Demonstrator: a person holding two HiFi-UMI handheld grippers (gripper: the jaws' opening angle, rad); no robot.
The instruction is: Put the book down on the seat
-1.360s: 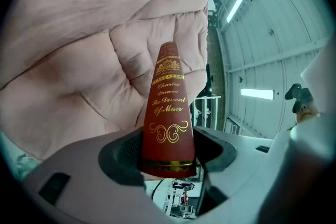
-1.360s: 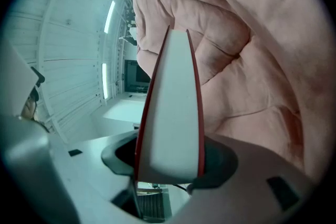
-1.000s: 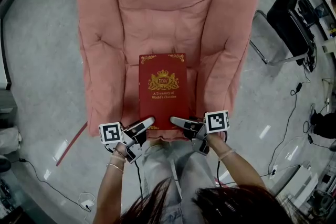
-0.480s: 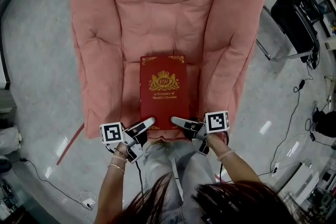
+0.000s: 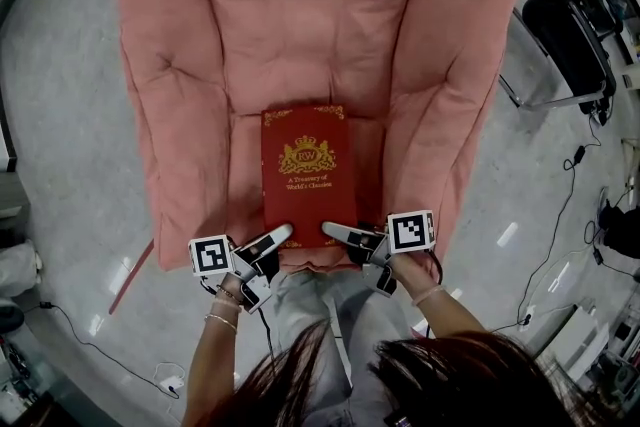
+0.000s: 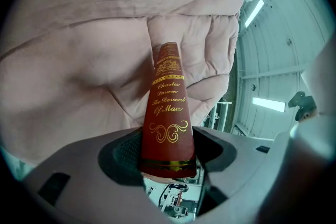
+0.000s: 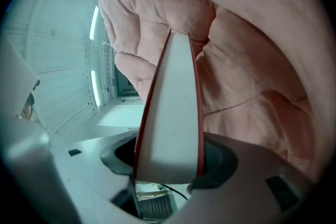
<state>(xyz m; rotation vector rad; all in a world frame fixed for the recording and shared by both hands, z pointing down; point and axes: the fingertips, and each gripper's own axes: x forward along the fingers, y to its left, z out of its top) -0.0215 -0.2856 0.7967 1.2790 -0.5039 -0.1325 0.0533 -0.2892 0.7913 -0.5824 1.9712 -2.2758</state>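
Both hands are on it now: the left gripper (image 5: 282, 233) has the book (image 5: 308, 165) by its near left corner, and the right gripper (image 5: 330, 232) has the near right corner. Each pair of fingers is pinching the closed volume through its thickness, one finger over the red cover and one underneath. In the left gripper view the gilt-lettered spine stands straight up between the pads, wedged tight. In the right gripper view it is the white page edge, framed by the red boards, that fills the gap. Beyond the fingertips the book stretches away, cover up with the gold crest showing, over the seat (image 5: 243, 170) of the pink armchair (image 5: 165, 115). Its far end points at the padded backrest (image 5: 310, 5). Whether its underside touches the cushion I cannot tell from here. Just behind the fingers sit the marker cubes, and behind those the person's wrists (image 5: 222, 305), one wearing bracelets. Well off past the right fingers stands a black office chair (image 5: 570, 15), with cables (image 5: 558, 215) trailing across the grey floor (image 5: 60, 115).
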